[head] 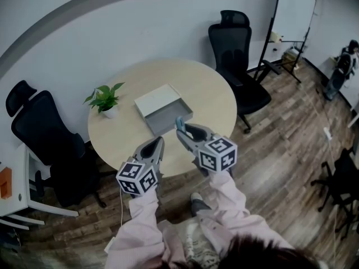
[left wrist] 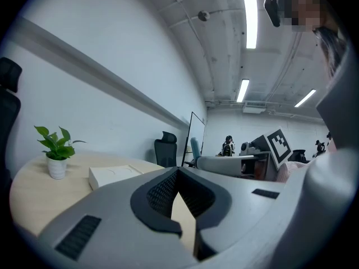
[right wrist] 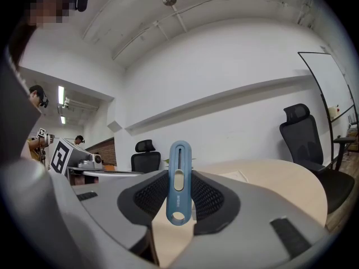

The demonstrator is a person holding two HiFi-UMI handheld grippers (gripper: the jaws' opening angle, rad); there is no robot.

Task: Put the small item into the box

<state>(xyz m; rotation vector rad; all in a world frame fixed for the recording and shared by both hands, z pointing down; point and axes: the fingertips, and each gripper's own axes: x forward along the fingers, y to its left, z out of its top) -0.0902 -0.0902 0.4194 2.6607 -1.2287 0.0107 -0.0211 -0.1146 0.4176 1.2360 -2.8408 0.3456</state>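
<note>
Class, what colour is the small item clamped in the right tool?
Blue. The utility knife shows best in the right gripper view.

— How is the light?

— Bright, cool and even, coming from overhead. In the left gripper view the ceiling strip lights (left wrist: 249,13), upper right of centre, burn out to plain white.

— Shadows?

— Faint. In the head view a soft dark patch lies on the wood floor (head: 280,150) below the round table (head: 207,94), at lower left. The tabletop is lit flat and matte.

— Distortion?

— Heavy fisheye. The band on the wall (head: 112,27) bows across the top, and both gripper views fall to black at their corners.

— Focus?

— The small blue item (right wrist: 179,184) is crisp mid-frame. The grey shell of the right gripper (right wrist: 180,174) goes soft along the bottom edge.
</note>
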